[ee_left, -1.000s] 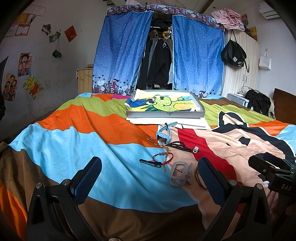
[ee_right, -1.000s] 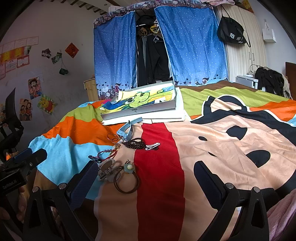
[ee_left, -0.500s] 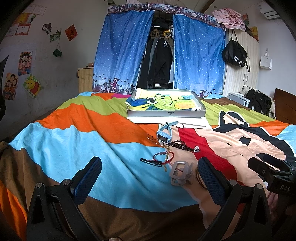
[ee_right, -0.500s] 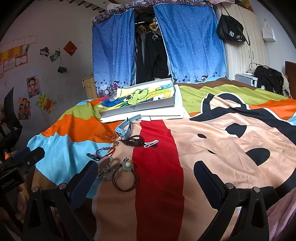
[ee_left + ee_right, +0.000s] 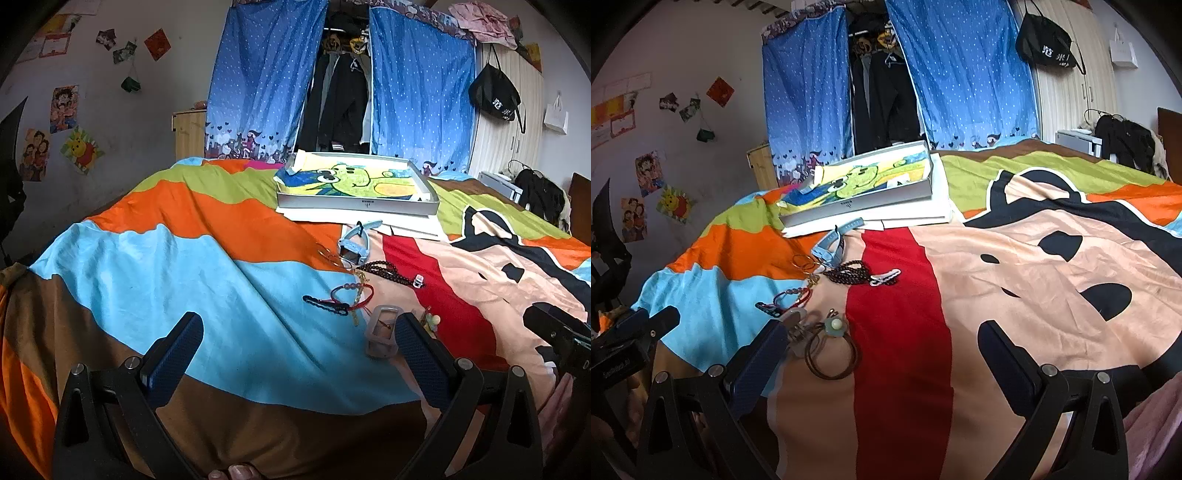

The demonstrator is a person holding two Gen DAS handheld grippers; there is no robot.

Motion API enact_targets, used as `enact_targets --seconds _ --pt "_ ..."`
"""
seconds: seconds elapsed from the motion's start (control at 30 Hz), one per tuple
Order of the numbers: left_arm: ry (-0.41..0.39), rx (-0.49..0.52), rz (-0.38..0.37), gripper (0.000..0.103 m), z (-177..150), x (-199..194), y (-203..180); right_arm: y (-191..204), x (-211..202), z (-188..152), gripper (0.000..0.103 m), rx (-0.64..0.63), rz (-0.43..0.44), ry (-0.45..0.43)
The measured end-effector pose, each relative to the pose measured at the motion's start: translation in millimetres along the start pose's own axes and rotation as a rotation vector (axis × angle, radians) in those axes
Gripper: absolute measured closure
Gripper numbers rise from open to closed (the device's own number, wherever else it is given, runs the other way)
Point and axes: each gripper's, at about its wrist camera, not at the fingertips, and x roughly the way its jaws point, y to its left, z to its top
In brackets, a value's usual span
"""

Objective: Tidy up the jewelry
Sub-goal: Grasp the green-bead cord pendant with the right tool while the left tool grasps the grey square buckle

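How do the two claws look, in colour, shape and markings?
Both are alike. The left claw and right claw each have two black angular plastic arms with silver screw heads, ending in flat fingers with dark blue textured pads. The black body of the left device carries small white lettering, too blurred to read. No cables or sleeves show.

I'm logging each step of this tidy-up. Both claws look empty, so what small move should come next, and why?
Probably ease the left claw forward and right onto the clear hair clip: both claws are open and empty, and that clip lies nearest, just beside its right finger.
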Motion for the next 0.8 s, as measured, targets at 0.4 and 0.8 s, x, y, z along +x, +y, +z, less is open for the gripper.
enact_targets --seconds 0.4,0.8 --pt "0.13 0.002 0.002 0.001 0.4 29.9 3.0 -15.4 19.1 7.2 0.0 -0.027 0.008 0.131" --pt "0.344 0.126 -0.155 0.001 2.9 74.5 -11.6 -25.2 59.1 6.4 0.0 -0.082 0.108 0.308"
